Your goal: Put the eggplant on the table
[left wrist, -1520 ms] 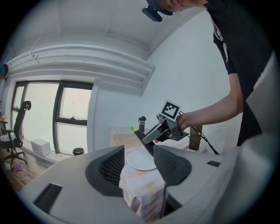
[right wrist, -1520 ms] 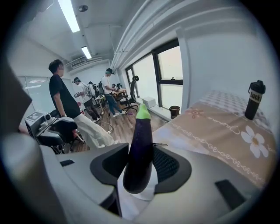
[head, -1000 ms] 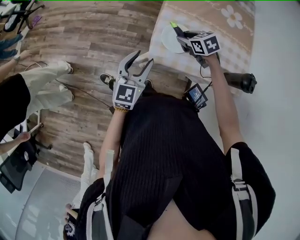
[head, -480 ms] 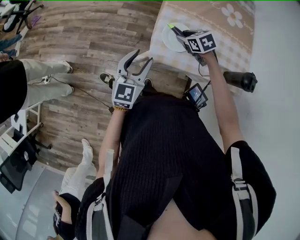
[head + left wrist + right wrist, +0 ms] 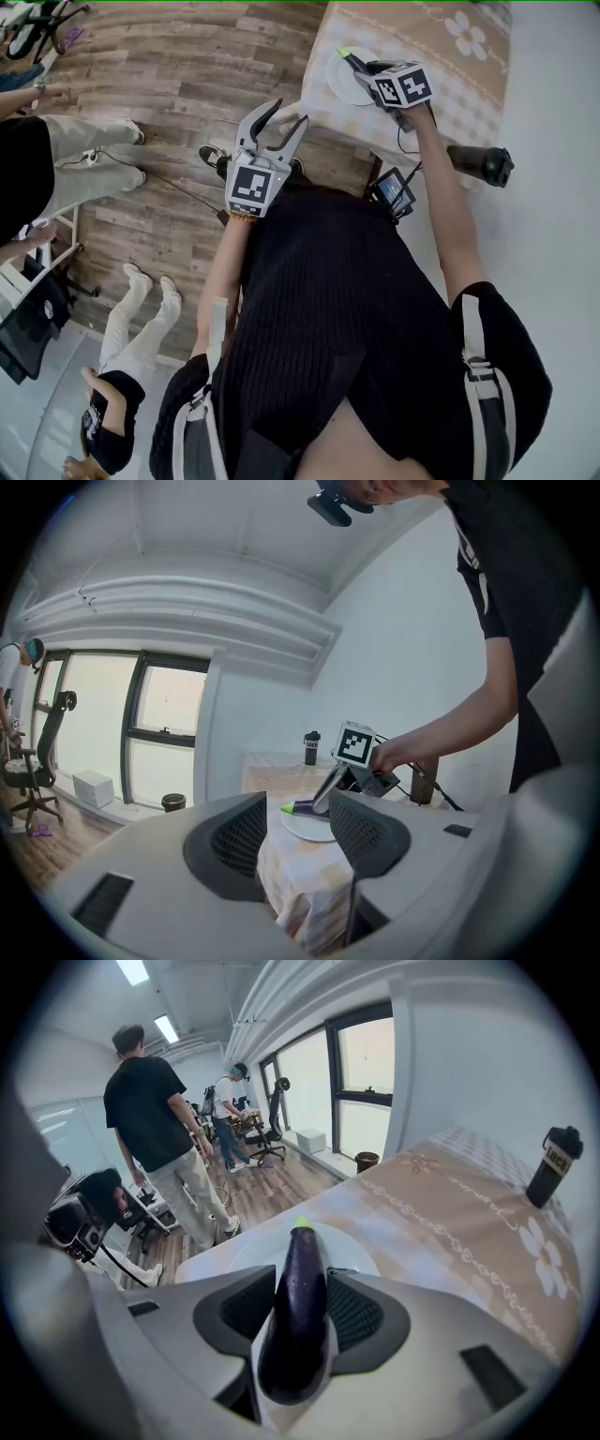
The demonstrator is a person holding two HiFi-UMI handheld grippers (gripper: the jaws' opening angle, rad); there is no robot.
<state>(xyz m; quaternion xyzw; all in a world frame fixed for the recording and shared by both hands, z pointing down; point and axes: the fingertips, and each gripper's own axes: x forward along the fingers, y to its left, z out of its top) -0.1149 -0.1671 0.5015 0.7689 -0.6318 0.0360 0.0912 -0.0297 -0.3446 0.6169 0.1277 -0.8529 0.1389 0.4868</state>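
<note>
Right gripper view shows your right gripper [image 5: 302, 1283] pinching the eggplant [image 5: 298, 1335] lengthwise between its pads, green tip pointing away from you, over the white plate [image 5: 358, 1252] on the cloth-covered table [image 5: 450, 1227]. You can't tell from any view whether the eggplant touches the plate. Head view has that gripper angled down over the plate, near the table's edge. Your left gripper [image 5: 298, 808] sits level, apart from the table, jaws spread with nothing between them. A black bottle [image 5: 560, 1162] stands farther back on the table, and people [image 5: 155, 1110] stand on the wooden floor
</note>
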